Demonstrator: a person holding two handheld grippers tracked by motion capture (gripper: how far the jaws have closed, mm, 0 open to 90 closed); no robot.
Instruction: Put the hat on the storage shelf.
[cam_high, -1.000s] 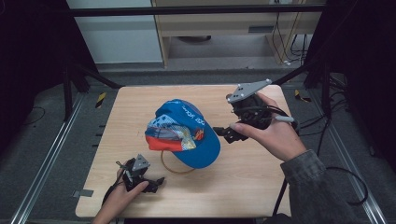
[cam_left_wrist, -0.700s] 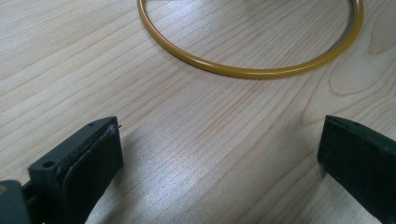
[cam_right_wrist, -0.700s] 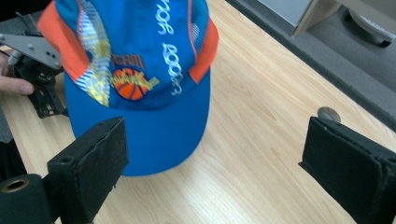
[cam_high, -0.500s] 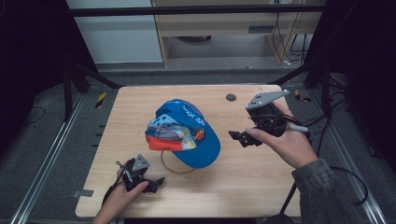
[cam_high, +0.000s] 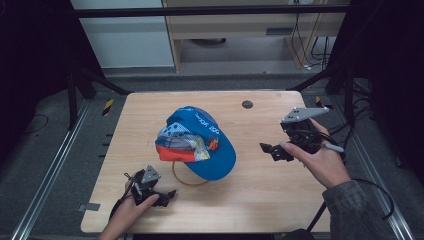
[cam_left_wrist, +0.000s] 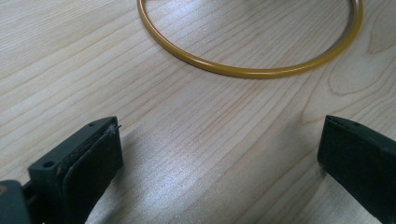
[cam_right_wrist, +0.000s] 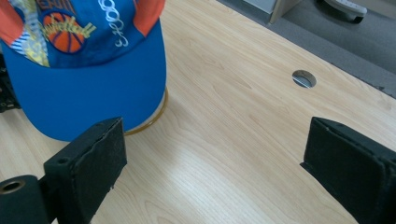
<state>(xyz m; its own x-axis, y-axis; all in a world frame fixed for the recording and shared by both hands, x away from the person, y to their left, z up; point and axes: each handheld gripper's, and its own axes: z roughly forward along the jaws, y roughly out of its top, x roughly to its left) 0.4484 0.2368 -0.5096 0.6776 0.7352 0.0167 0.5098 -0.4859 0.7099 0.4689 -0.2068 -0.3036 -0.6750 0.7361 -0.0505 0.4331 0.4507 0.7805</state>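
This looks like a lab or test room set up for recording rather than a home. A plain light-wood tabletop stands alone on a grey floor, with a round cable hole near its far edge. Metal rails run along the floor on the left and right sides, and black frame struts rise beside them. At the far side stands a pale wooden bench, with loose cables hanging at its right end.
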